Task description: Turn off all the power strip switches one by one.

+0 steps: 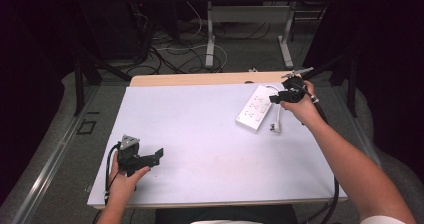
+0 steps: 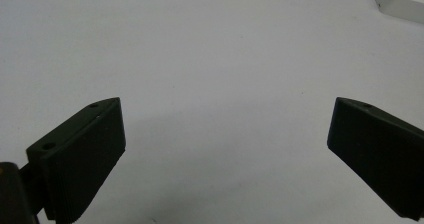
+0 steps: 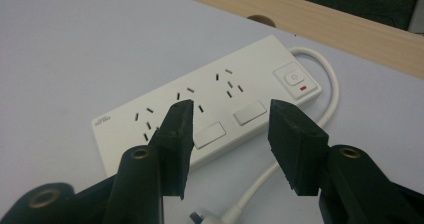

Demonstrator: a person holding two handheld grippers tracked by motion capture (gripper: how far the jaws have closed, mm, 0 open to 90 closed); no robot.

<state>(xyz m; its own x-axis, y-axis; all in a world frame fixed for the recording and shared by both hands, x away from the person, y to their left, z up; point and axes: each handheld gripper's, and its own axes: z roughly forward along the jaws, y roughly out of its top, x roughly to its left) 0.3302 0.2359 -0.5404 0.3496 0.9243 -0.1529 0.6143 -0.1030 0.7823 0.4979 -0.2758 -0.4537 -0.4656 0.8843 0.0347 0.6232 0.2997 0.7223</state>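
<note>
Cable-strewn floor [image 1: 175, 54] appears from above; power strip's [image 3: 210, 109] sockets close-up.

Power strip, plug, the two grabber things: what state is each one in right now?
Power strip: flat on the table, sockets up, nothing plugged in.
Plug: lying loose beside the strip, cable attached.
Right gripper: over the strip, open, nothing between its fingers.
Left gripper: wide open, empty, over bare table.

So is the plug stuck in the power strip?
No, the plug lies loose on the table beside the power strip, at the end of its cord.
</note>
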